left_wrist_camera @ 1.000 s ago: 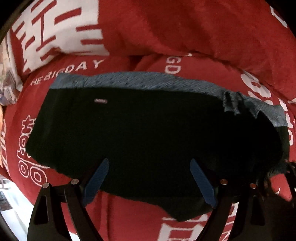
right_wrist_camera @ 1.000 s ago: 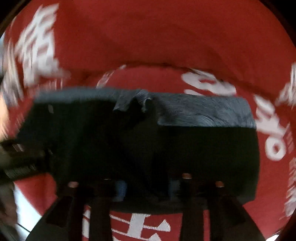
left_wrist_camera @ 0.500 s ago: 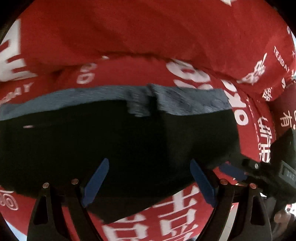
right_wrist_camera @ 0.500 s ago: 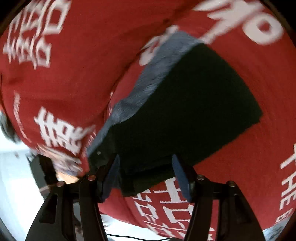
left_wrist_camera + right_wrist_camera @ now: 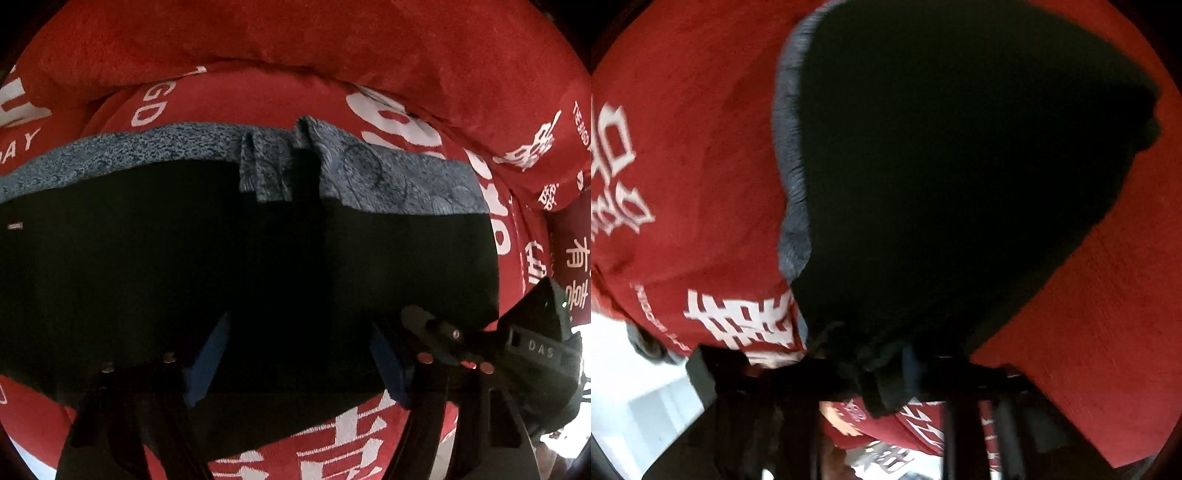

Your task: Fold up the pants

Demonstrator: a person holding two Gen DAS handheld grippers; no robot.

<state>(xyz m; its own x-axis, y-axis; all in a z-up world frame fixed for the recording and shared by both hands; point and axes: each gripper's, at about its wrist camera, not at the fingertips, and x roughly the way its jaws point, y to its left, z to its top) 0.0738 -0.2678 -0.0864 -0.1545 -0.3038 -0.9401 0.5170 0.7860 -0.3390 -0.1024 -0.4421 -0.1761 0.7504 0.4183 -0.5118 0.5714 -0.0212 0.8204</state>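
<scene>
Black pants (image 5: 258, 258) with a blue-grey patterned waistband (image 5: 388, 177) lie flat on a red blanket; a small white tag (image 5: 14, 225) sits at their left. My left gripper (image 5: 295, 362) is open, its blue pads (image 5: 207, 358) spread over the near edge of the pants. My right gripper (image 5: 443, 332) shows in the left wrist view at the pants' right near corner. In the right wrist view the pants (image 5: 960, 166) fill the frame, and my right gripper (image 5: 886, 369) is shut on their near corner fabric.
The red blanket (image 5: 258, 92) with white lettering covers the whole surface and rises in a bulky fold (image 5: 332, 37) behind the pants. A pale floor (image 5: 628, 387) shows past the blanket's near edge.
My right gripper has moved in to the pants' corner and closed on it. My left gripper has come lower and nearer to the pants, still open.
</scene>
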